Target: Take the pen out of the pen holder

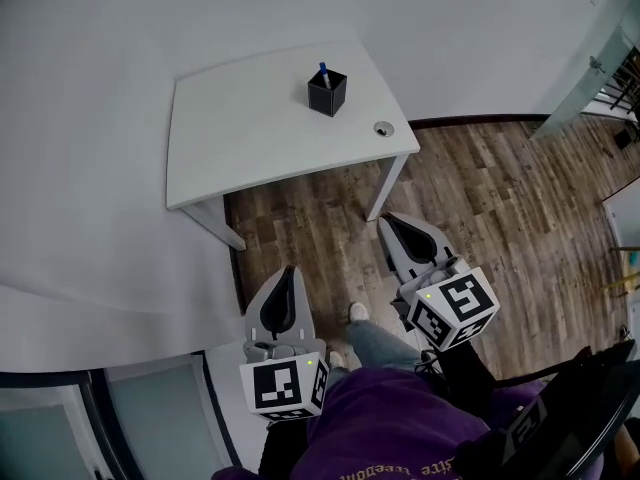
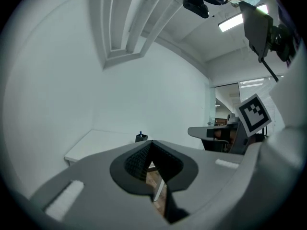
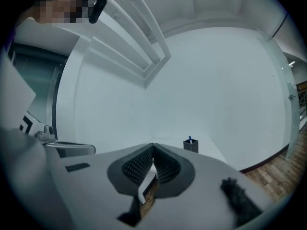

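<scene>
In the head view, the pen holder (image 1: pixel 327 93) is standing near the far right corner of the white table (image 1: pixel 250 133), with the blue pen (image 1: pixel 324 70) sticking up out of it, while the left gripper (image 1: pixel 290 271) and right gripper (image 1: pixel 392 220) are hanging over the wood floor (image 1: pixel 480 198), well apart from the table, both reaching forward roughly level and side by side, the right a little ahead. In the left gripper view, the claw is sitting with its jaws closed tip to tip and gripping nothing, and the holder is showing small and far off just above the tips, slightly left. In the right gripper view, that claw is likewise pressed fully together and carrying nothing, with the holder lying off to the right of its line. Judging from this, the approach is only beginning; doing it well is going to mean closing in on the table first, swinging one claw into line with the pen, spreading its jaws before arriving, then pinching the shaft above the rim and lifting straight up, perhaps while the other gripper is steadying the light holder
</scene>
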Demonstrator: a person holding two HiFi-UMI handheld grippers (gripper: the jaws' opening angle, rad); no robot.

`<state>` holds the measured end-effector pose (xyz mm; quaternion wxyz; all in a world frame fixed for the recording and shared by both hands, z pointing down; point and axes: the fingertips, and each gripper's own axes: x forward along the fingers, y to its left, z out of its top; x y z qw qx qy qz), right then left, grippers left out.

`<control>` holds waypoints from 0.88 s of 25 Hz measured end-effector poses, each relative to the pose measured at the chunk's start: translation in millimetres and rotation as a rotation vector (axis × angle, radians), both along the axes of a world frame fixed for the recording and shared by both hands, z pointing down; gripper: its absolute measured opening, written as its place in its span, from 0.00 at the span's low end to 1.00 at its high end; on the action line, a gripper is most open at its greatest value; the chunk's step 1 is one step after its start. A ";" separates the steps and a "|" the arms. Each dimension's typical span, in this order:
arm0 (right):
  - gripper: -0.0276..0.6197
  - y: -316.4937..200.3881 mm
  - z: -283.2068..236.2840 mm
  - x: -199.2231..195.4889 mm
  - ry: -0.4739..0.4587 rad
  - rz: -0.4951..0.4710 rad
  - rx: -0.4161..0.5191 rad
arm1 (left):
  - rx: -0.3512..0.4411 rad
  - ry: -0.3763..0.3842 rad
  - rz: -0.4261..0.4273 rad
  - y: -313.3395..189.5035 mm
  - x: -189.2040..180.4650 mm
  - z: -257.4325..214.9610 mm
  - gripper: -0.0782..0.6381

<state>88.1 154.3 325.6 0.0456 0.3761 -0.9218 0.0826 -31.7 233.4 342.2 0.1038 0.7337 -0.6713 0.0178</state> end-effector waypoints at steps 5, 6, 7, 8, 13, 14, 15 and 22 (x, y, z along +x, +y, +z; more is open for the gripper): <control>0.06 -43.6 -3.0 -4.6 0.004 -0.041 -0.006 | -0.004 -0.001 -0.040 -40.5 -1.9 -5.4 0.12; 0.06 -51.2 -3.4 -4.4 0.004 -0.047 -0.008 | -0.004 0.000 -0.050 -47.0 -2.1 -6.8 0.12; 0.06 -58.3 -3.9 -4.5 0.004 -0.054 -0.010 | -0.006 0.001 -0.058 -53.0 -2.2 -7.7 0.12; 0.06 -64.8 -4.3 -4.8 0.004 -0.061 -0.010 | -0.006 0.001 -0.067 -58.9 -2.3 -8.2 0.12; 0.06 -93.4 -2.4 -2.9 0.006 -0.092 -0.014 | -0.005 0.005 -0.100 -86.4 0.8 -7.7 0.12; 0.06 -99.1 -0.9 -2.4 0.009 -0.098 -0.016 | -0.004 0.007 -0.104 -92.1 2.5 -7.3 0.12; 0.06 -104.4 0.8 -1.7 0.011 -0.103 -0.019 | -0.002 0.008 -0.105 -97.6 4.9 -6.8 0.12; 0.06 -131.7 7.6 7.0 -0.005 -0.109 -0.036 | -0.010 0.007 -0.105 -121.5 24.1 -4.4 0.12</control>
